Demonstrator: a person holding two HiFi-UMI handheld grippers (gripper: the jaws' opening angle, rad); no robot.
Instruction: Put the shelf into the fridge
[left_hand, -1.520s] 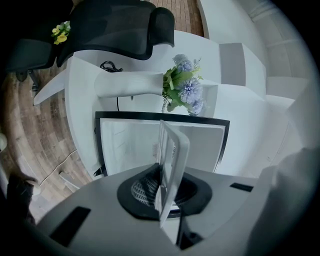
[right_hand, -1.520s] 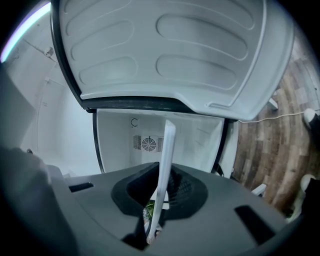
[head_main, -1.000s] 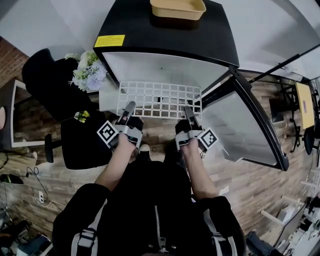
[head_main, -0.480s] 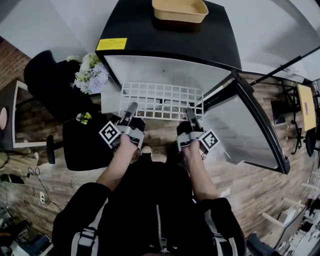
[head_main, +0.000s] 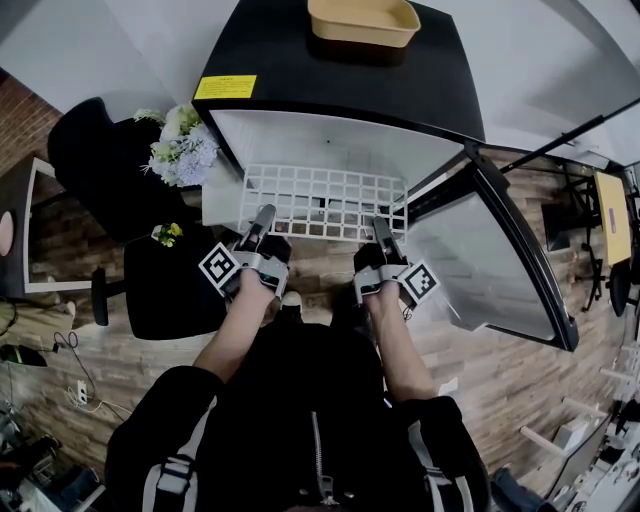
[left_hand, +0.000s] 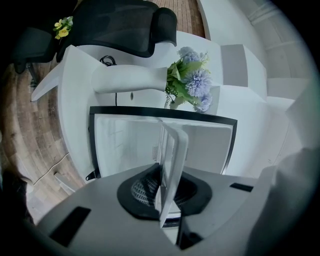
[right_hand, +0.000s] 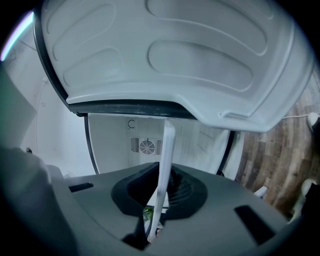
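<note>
A white wire-grid shelf (head_main: 322, 200) is held level in front of the open black fridge (head_main: 330, 110), its far edge at the fridge's mouth. My left gripper (head_main: 262, 216) is shut on the shelf's near edge at the left, and my right gripper (head_main: 381, 227) is shut on that edge at the right. In the left gripper view the shelf (left_hand: 171, 165) runs edge-on between the jaws toward the white fridge interior (left_hand: 125, 140). The right gripper view shows the shelf (right_hand: 165, 160) edge-on too, with the fridge's back wall and fan vent (right_hand: 146, 146) beyond.
The fridge door (head_main: 500, 250) hangs open at the right; its white inner liner (right_hand: 170, 55) fills the top of the right gripper view. A tan tray (head_main: 362, 20) sits on the fridge top. A black chair (head_main: 110, 170) and flowers (head_main: 180, 150) stand left.
The shelf and both grippers have edged slightly forward toward the fridge opening. Both grips are unchanged.
</note>
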